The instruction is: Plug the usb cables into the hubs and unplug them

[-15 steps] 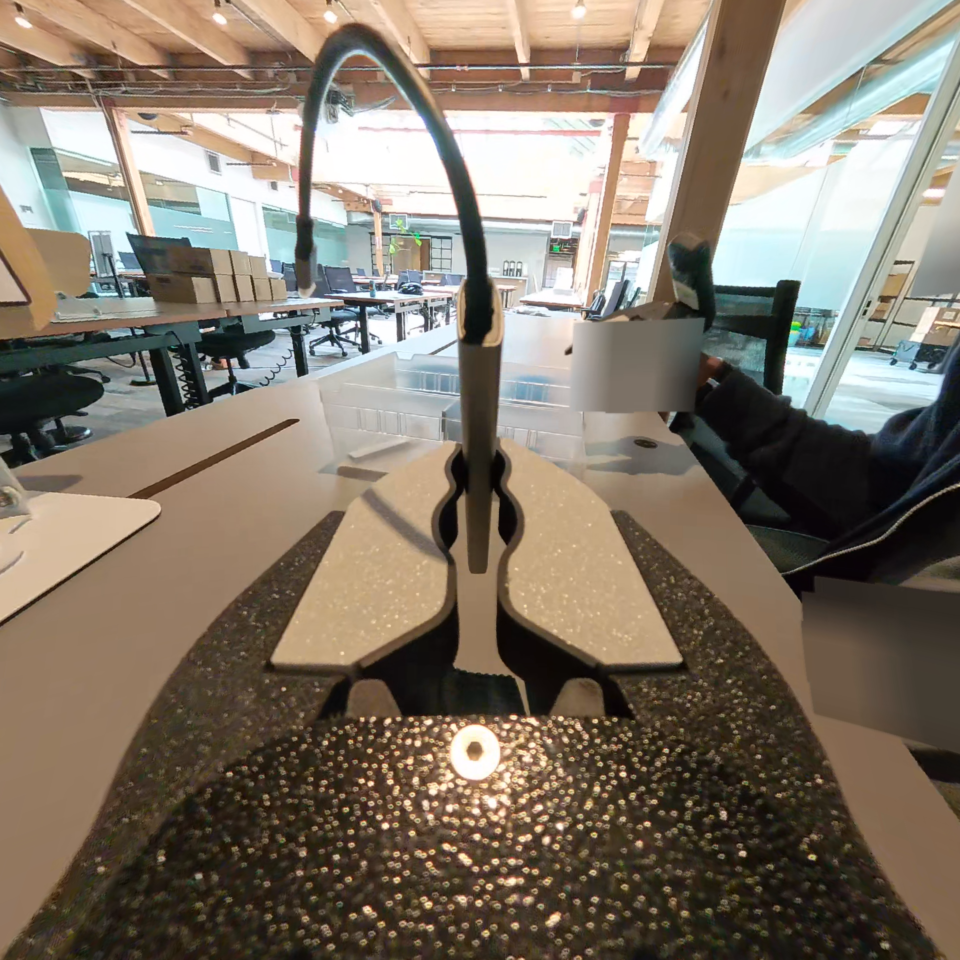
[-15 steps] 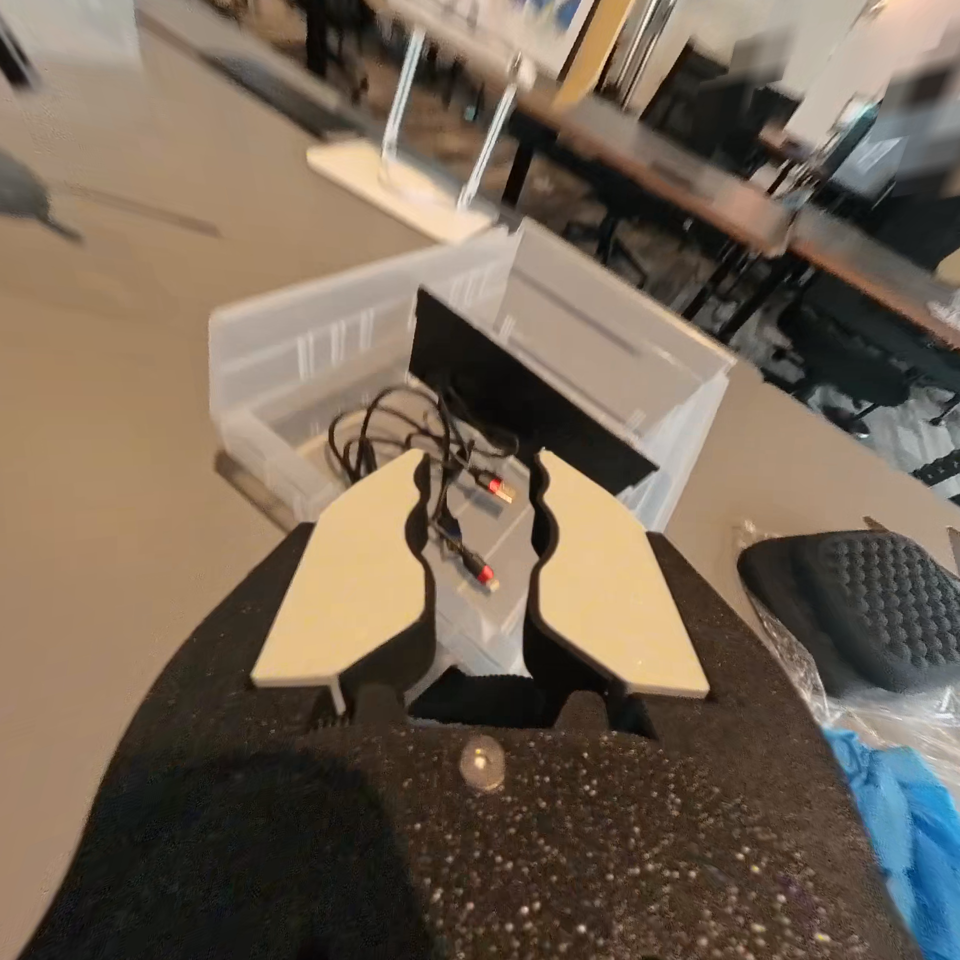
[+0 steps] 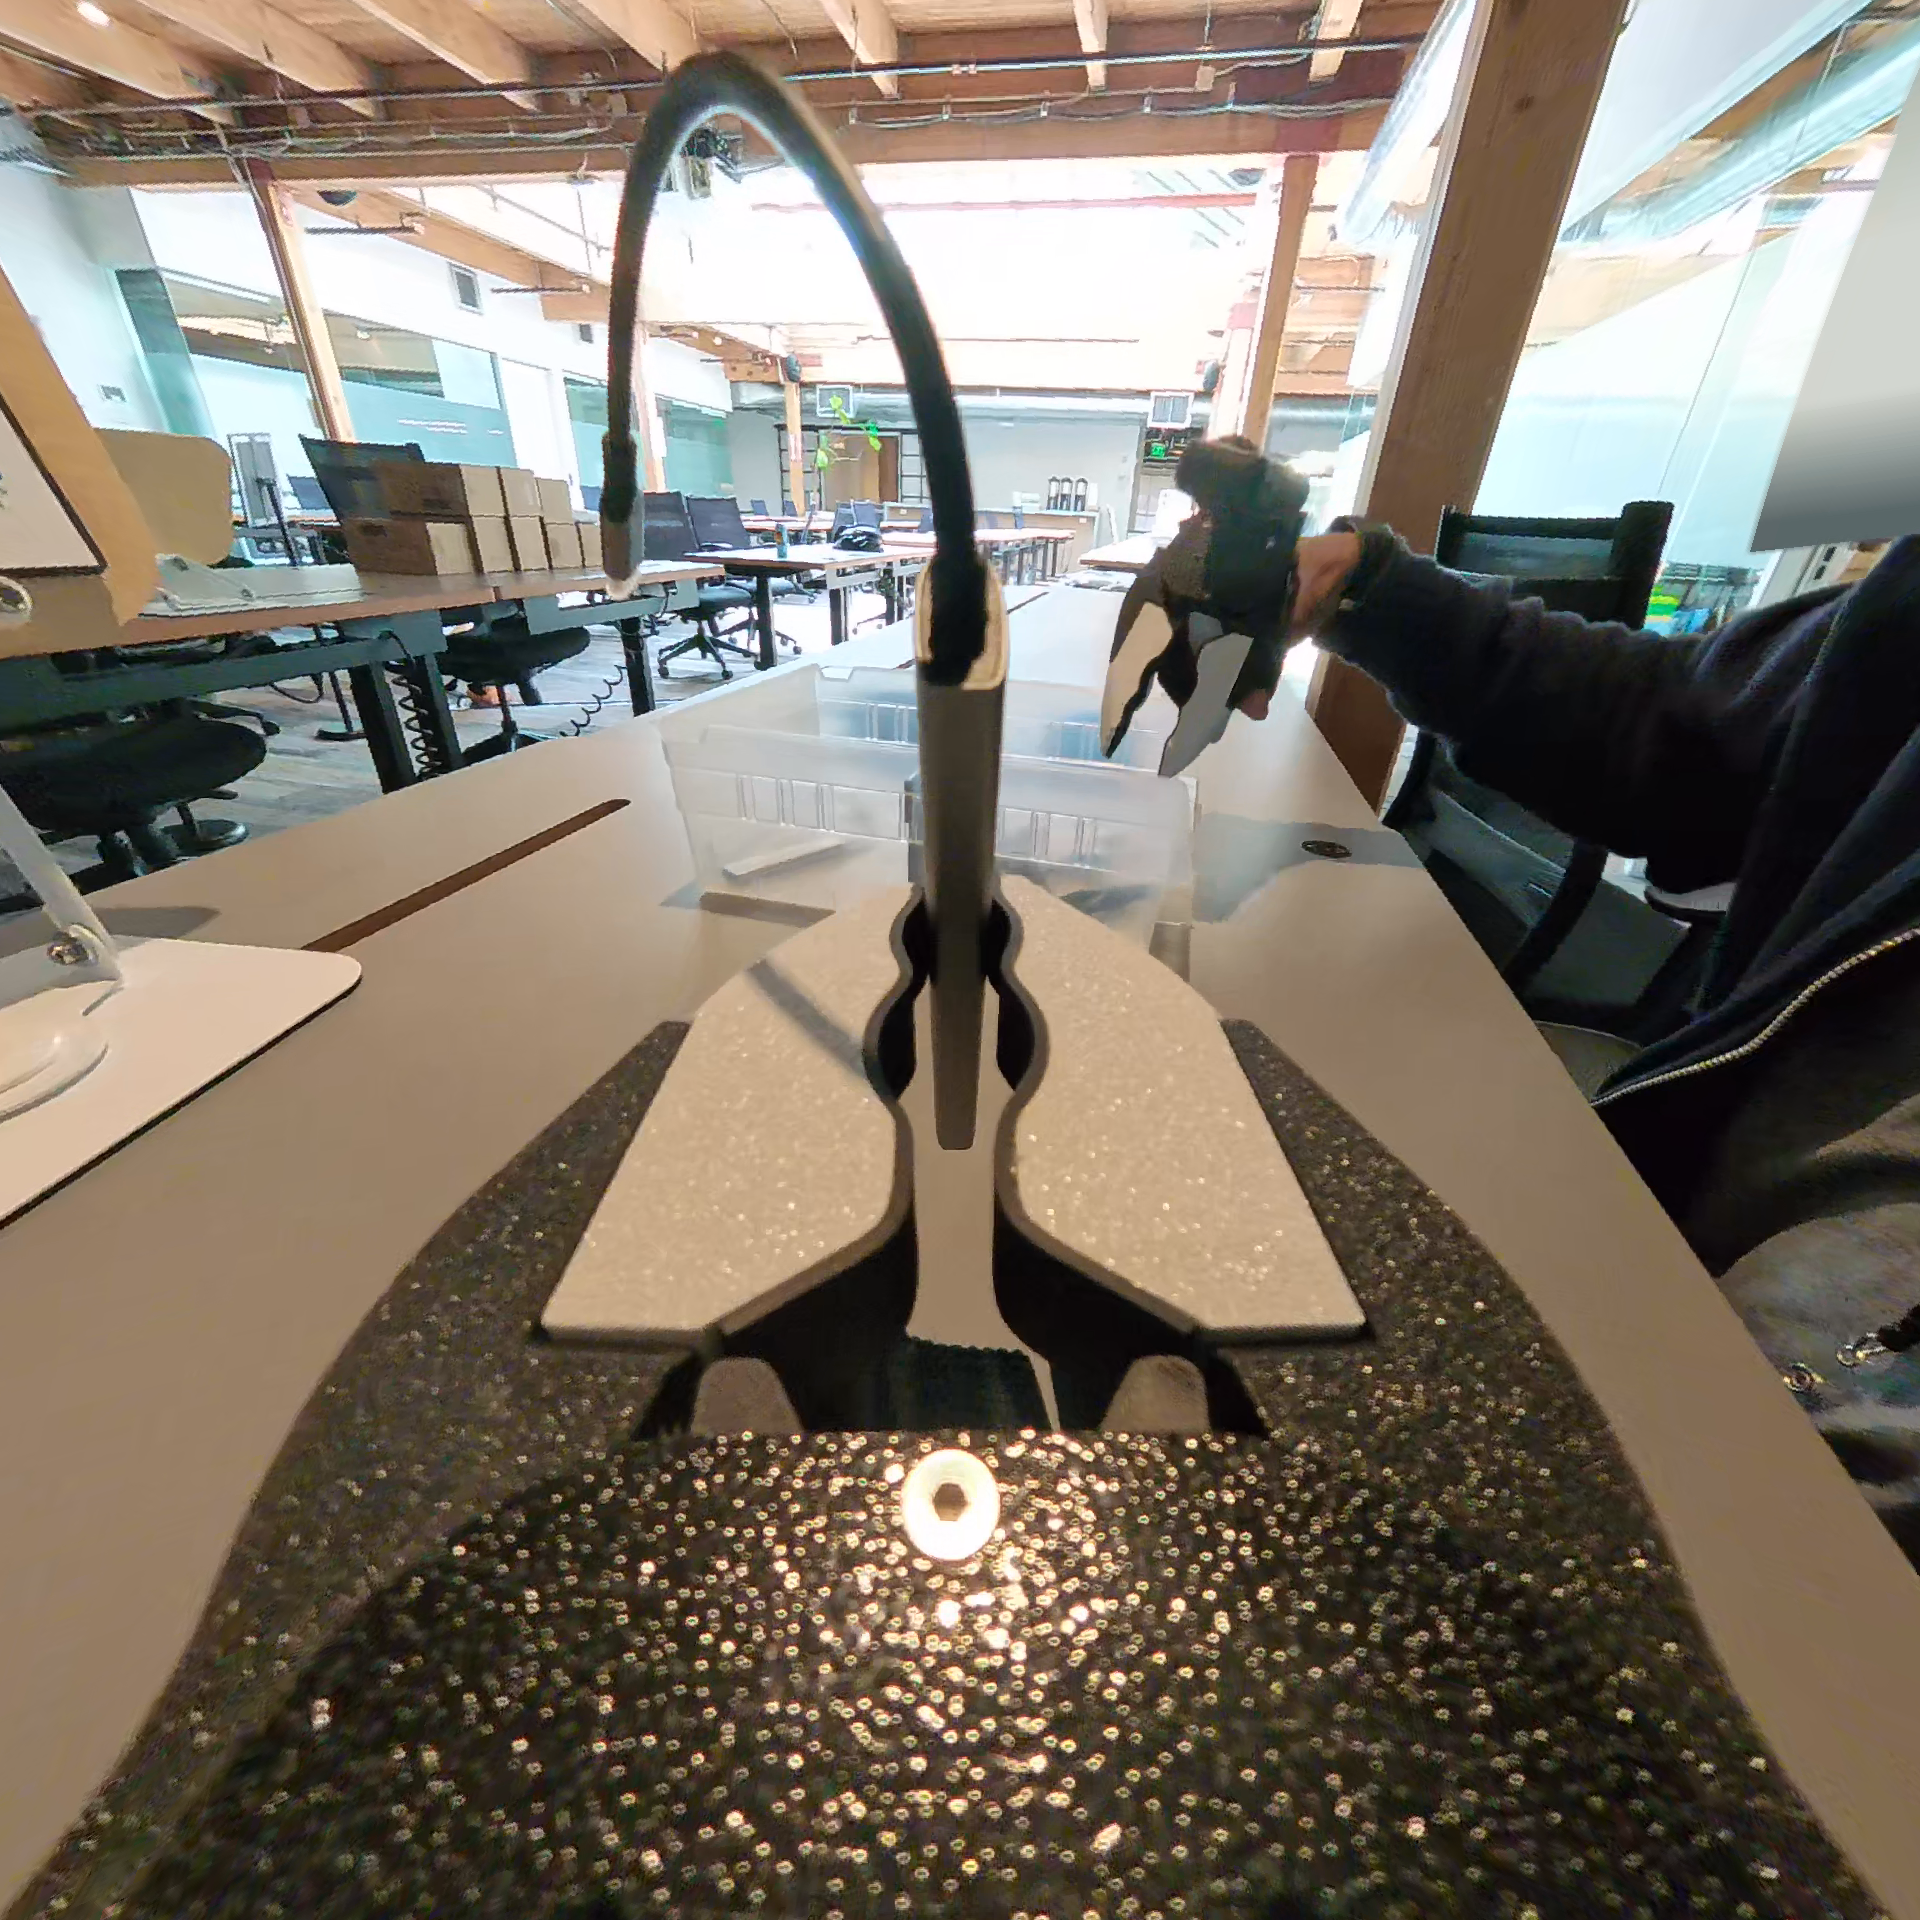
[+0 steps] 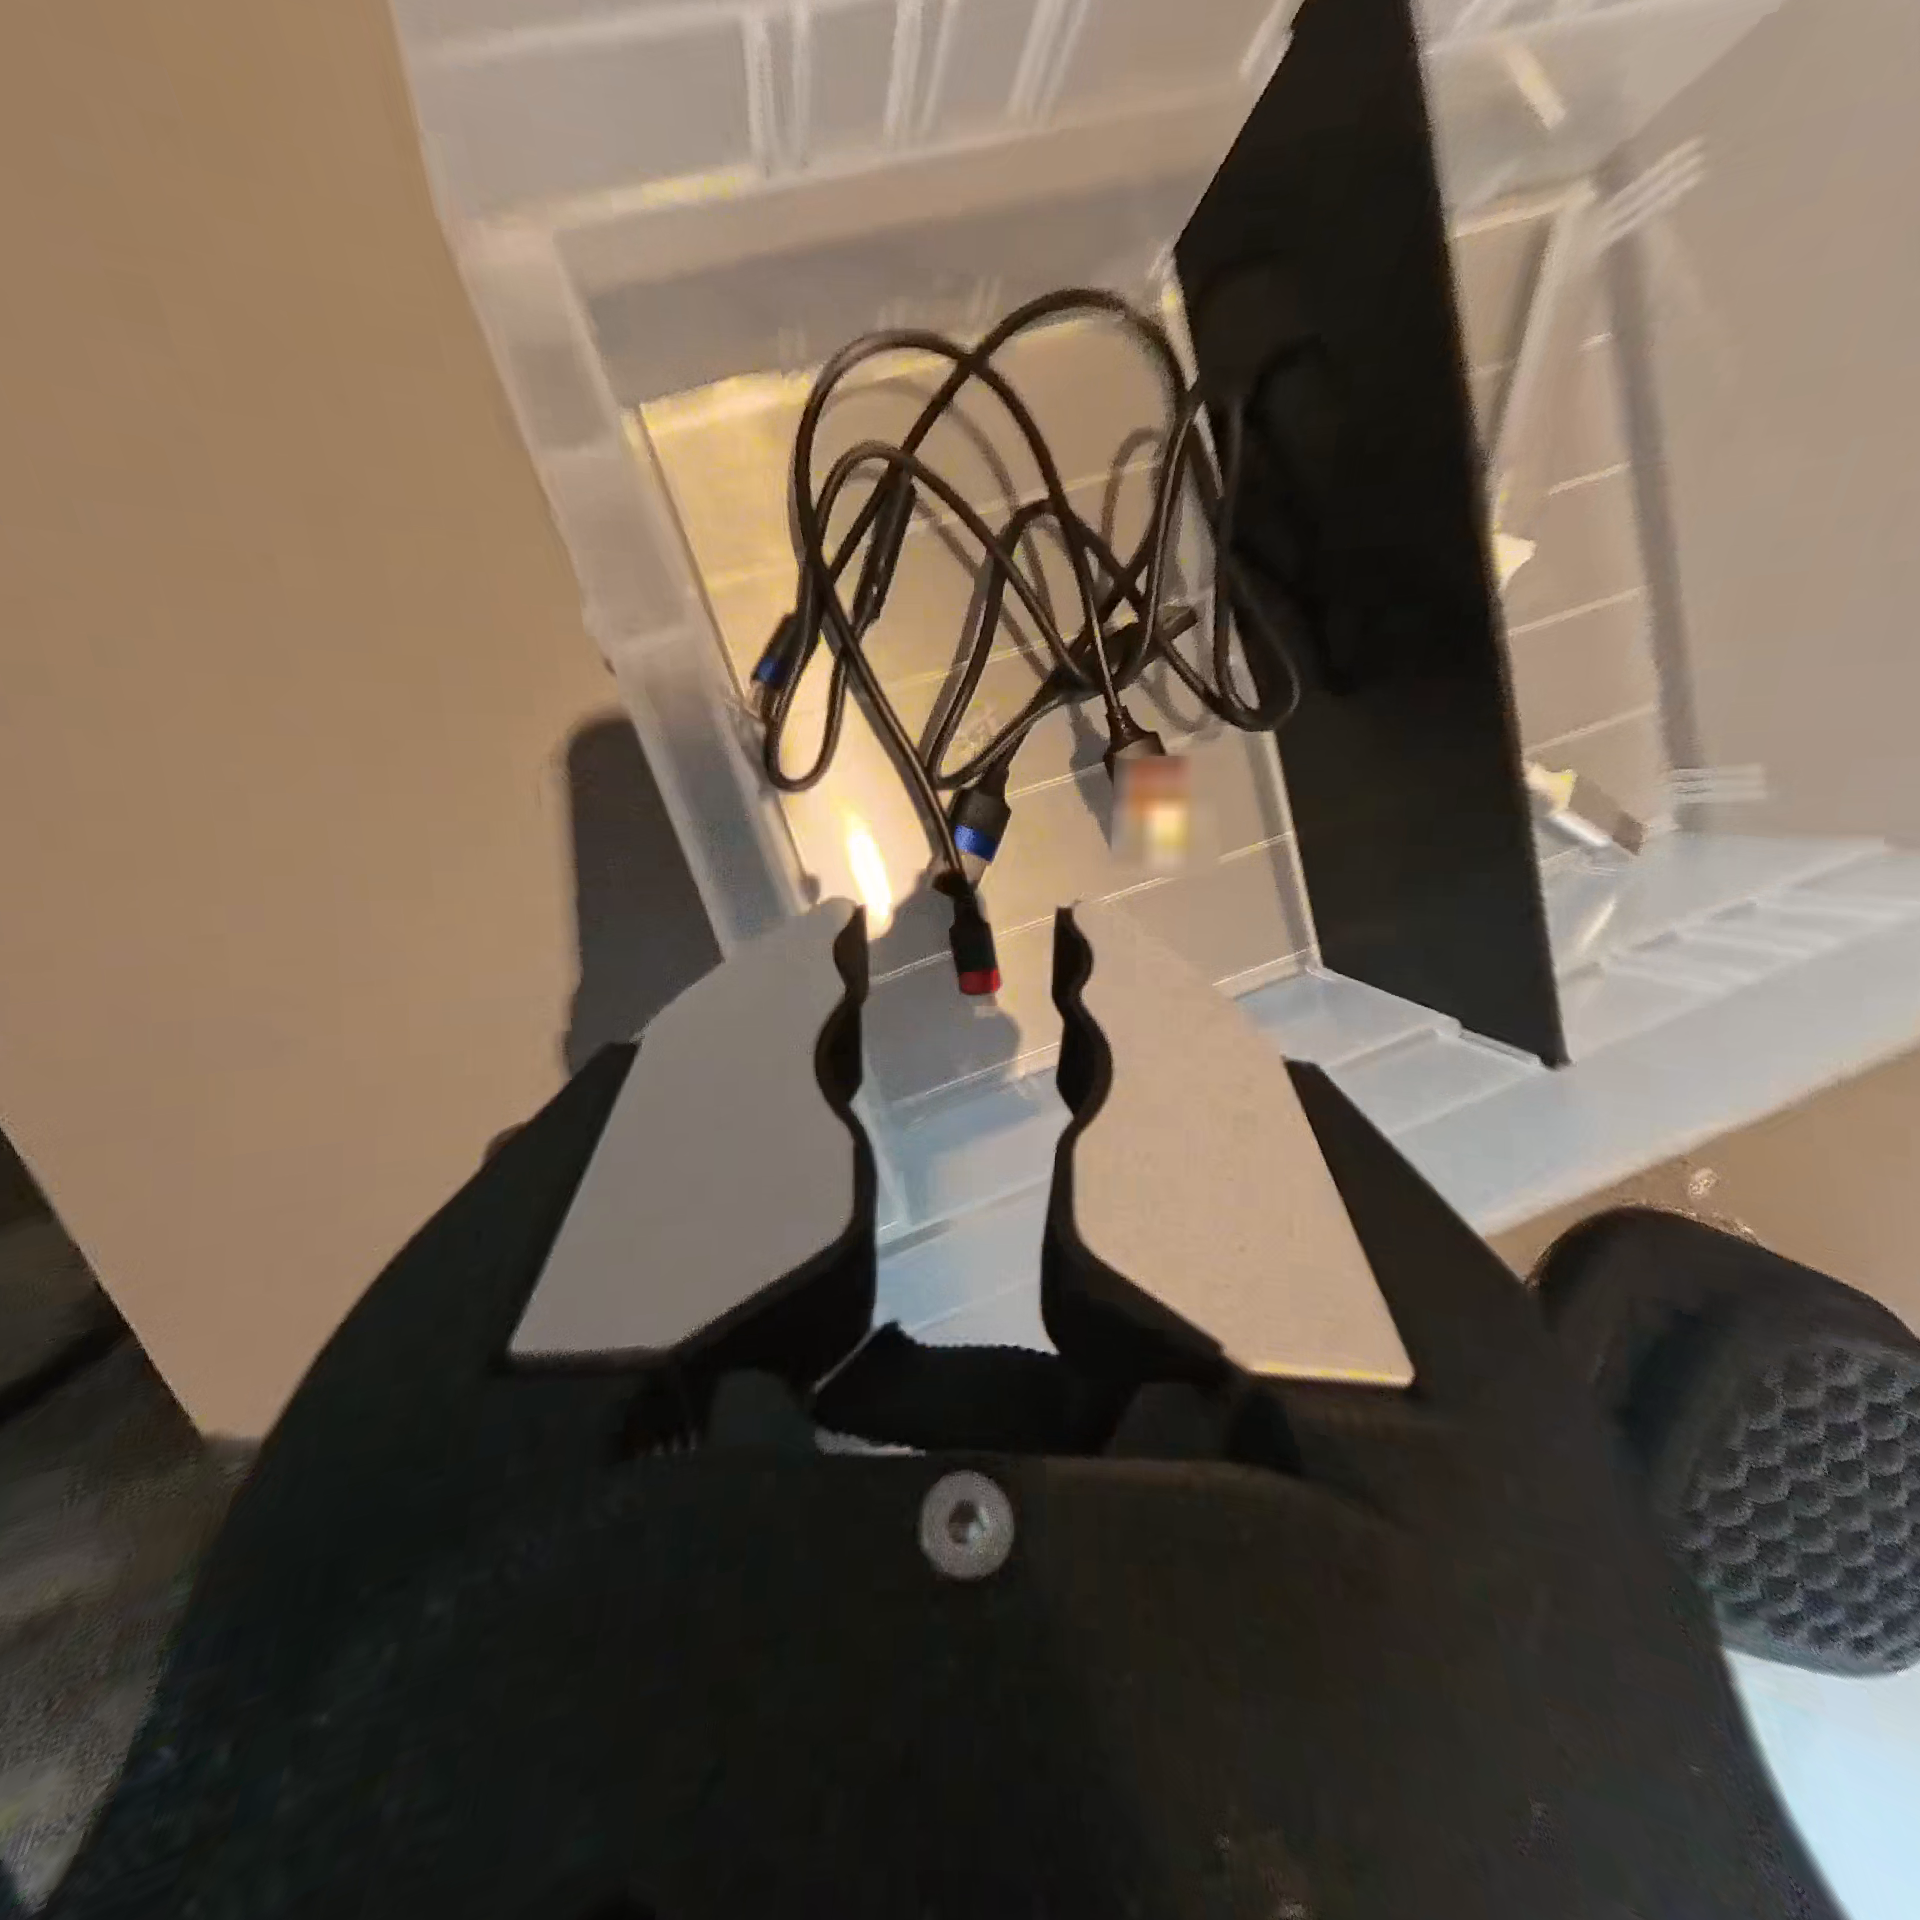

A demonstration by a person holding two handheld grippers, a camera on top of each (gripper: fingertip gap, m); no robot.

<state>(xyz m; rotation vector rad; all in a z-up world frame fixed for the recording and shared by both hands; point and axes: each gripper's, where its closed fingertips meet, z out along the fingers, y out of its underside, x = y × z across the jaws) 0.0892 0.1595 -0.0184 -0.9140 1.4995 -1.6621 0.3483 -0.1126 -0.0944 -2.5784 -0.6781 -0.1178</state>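
Close in, our left gripper (image 3: 958, 940) pinches a slim grey USB hub (image 3: 958, 862) that stands upright between its fingers; the hub's lower end is free in the gap, and its black pigtail cable (image 3: 769, 208) arcs up and over to the left, ending in a plug (image 3: 619, 530) hanging in the air. We cannot see the hub's ports from this edge-on angle. Grey desk (image 3: 312, 1091) lies open on both sides of this gripper, with its right edge close by.

Farther off, our right gripper (image 4: 956, 920) hangs open over the near wall of a clear plastic bin (image 4: 582, 436), empty. Just beyond its tips, inside the bin, lies a tangle of black USB cables (image 4: 997, 540), one red-tipped plug (image 4: 975, 961) almost between the fingertips. The picture is blurred, so we cannot count the cables. A black panel (image 4: 1382, 582) stands in the bin at the tangle's right, partly hiding its far loops.
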